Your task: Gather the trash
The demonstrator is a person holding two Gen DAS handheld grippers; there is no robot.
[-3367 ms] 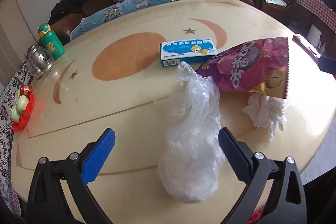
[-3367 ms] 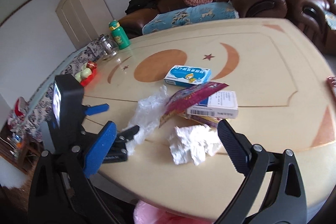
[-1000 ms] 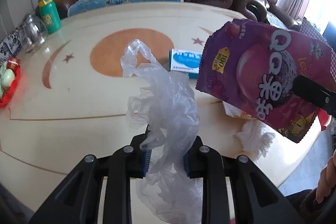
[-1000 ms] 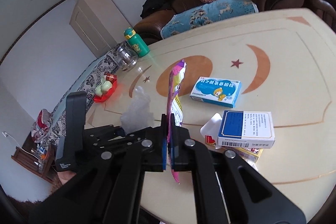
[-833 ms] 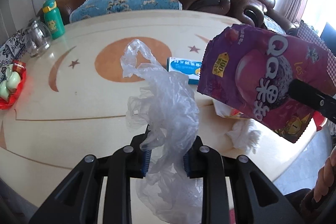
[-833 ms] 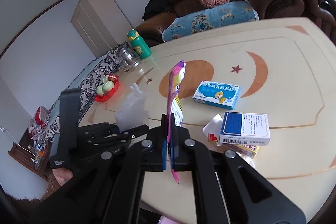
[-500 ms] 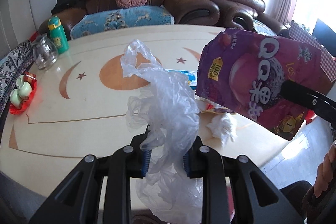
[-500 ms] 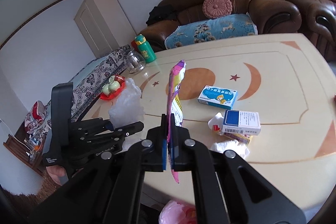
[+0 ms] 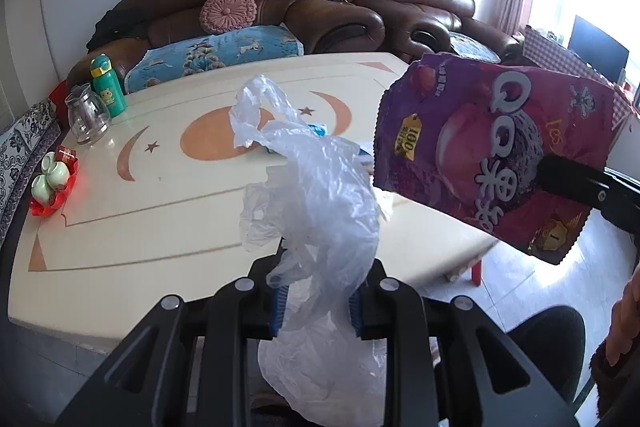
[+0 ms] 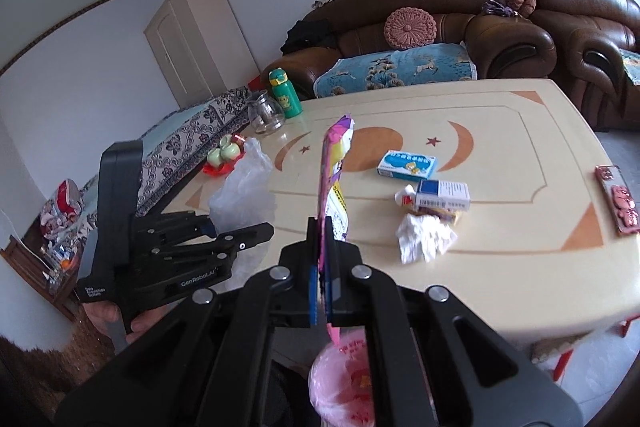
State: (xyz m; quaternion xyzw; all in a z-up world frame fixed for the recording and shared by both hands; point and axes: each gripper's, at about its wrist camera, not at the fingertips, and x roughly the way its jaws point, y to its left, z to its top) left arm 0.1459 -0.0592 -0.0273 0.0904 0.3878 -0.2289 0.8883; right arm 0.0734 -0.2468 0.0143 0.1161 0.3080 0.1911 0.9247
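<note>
My left gripper (image 9: 316, 301) is shut on a crumpled clear plastic bag (image 9: 320, 203), held up off the cream table (image 9: 132, 227). The same bag (image 10: 244, 191) and left gripper (image 10: 240, 233) show at the left of the right wrist view. My right gripper (image 10: 322, 263) is shut on a purple snack wrapper (image 10: 334, 163), seen edge-on and upright. In the left wrist view that wrapper (image 9: 492, 151) hangs at the right, above the table's corner. A bin with a pink liner (image 10: 344, 375) sits on the floor just below the right gripper. A crumpled white tissue (image 10: 424, 239) lies on the table.
On the table lie a blue medicine box (image 10: 406, 165), a white and blue box (image 10: 442, 195) on other packets, a green bottle (image 10: 284, 93), a glass jar (image 10: 264, 113) and a red dish of small cups (image 10: 222, 157). A brown sofa (image 10: 480, 27) stands behind. A pink item (image 10: 618, 199) lies at the right edge.
Both grippers have pulled back from the table and risen, each still gripping its piece of trash. The table's near edge and the pink-lined bin have come into view.
</note>
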